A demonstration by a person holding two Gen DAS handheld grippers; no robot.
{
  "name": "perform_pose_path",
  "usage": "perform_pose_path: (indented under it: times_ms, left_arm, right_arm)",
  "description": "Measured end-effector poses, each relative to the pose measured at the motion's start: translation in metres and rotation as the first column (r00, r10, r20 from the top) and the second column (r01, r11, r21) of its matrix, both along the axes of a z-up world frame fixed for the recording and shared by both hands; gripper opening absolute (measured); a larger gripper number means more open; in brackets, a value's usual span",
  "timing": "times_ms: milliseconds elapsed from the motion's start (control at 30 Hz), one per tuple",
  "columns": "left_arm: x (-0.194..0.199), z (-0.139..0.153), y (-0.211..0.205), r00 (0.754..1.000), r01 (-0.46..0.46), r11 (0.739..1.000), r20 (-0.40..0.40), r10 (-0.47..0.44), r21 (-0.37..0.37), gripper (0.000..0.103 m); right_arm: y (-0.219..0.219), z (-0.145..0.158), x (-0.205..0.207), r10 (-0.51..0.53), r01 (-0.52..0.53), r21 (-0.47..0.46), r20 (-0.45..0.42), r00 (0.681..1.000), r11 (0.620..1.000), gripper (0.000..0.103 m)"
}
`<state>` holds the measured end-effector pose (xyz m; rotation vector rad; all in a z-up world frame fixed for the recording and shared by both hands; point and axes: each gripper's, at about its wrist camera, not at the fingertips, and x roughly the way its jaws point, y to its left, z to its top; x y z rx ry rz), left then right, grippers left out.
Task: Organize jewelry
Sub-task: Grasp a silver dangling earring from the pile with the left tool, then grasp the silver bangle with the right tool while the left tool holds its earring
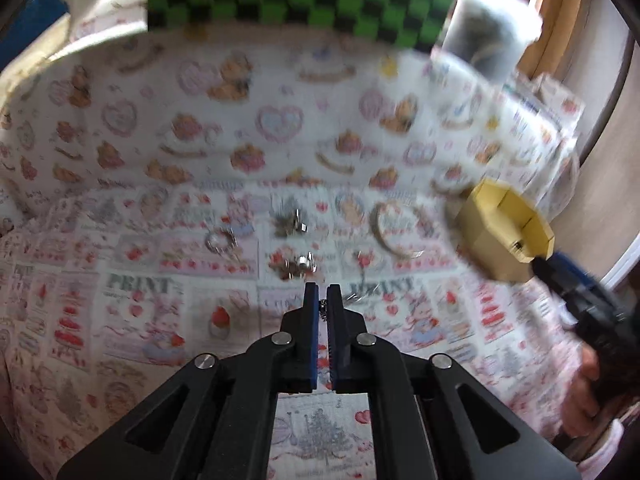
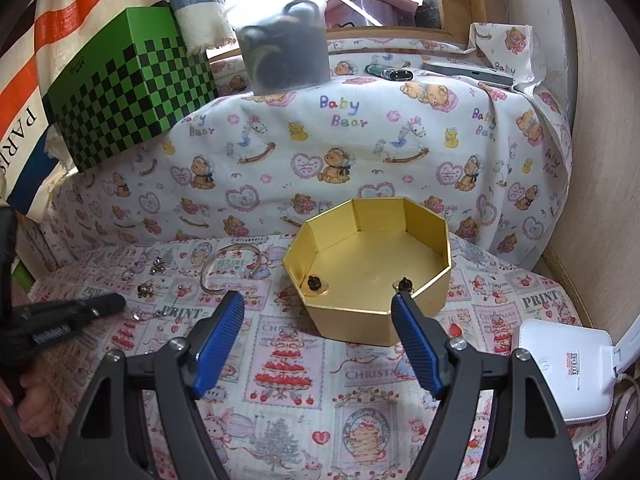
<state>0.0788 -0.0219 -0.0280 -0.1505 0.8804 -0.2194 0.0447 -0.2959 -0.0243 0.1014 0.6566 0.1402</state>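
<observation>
Left claw (image 1: 322, 294) is pinched almost shut on a thin silver chain (image 2: 150, 314) lying on the printed cloth (image 2: 360, 400), while right claw (image 2: 318, 304) waits wide open by the gold box (image 2: 400, 322), probably to steady it.

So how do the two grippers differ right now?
The left gripper has its fingers almost together, pinching a thin chain. The right gripper has its fingers spread wide and holds nothing. The left gripper sits low by the scattered jewelry, while the right gripper faces the gold box. Both are black with ribbed blue finger pads.
</observation>
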Motion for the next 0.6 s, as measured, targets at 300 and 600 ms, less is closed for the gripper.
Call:
perform_pose_path:
  times_ms: [300, 600]
  left_arm:
    - [-0.019, 0.041, 0.023, 0.985, -0.041, 0.997, 0.167, 0.051, -0.064, 0.002]
    - [-0.016, 0.042, 0.048, 0.97, -0.145, 0.989, 0.193, 0.15, -0.039, 0.002]
  right_arm:
    - [0.037, 0.01, -0.006, 0.137, -0.137, 0.01, 0.0, 0.991, 0.991, 0.077]
    - [0.108, 0.016, 0.058, 0.201, -0.231, -0.15, -0.192, 0.961, 0.961, 0.078]
